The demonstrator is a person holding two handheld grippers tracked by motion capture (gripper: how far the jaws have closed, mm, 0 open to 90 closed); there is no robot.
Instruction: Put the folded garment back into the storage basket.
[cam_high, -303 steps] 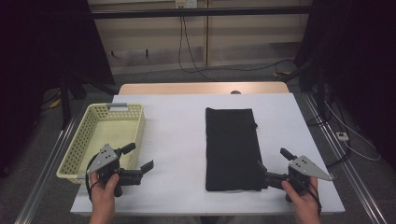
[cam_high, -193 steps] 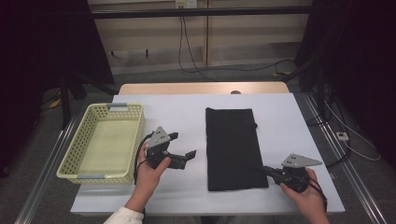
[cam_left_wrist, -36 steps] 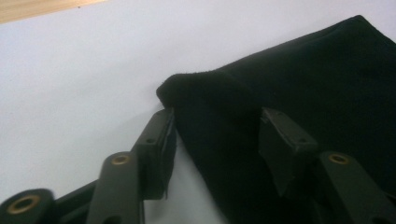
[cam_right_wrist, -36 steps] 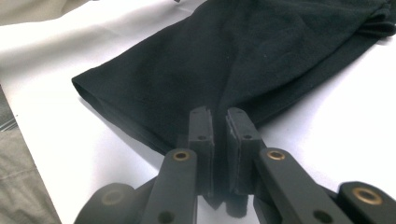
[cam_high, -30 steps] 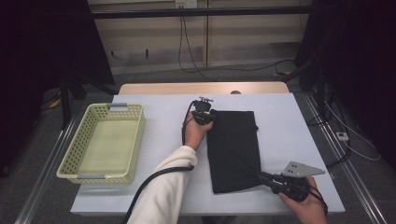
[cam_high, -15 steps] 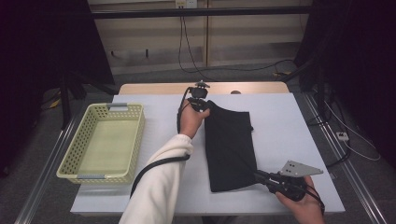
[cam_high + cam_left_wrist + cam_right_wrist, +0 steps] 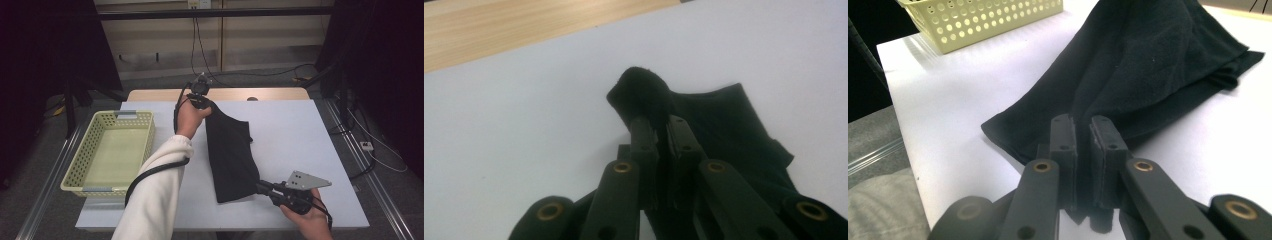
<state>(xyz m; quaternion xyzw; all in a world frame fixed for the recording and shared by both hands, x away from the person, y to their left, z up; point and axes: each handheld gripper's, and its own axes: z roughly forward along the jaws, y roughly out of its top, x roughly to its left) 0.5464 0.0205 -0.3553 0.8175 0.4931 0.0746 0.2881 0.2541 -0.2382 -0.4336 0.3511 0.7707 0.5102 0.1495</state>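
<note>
**Black cloth held at two corners**

While it lies long on the white table (image 7: 310, 140), the black cloth (image 7: 230, 155) looks soft and creased, with its far end lifted. Nearest, the right gripper (image 7: 266, 188) points level and left, its jaws pinching the cloth's near corner; the corner's tip is hidden between them. Farther off, the left gripper (image 7: 204, 101) pinches the far corner, raised above the table beside the yellow basket (image 7: 90, 165).

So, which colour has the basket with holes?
Pale yellow basket, clearest in the high view.
</note>
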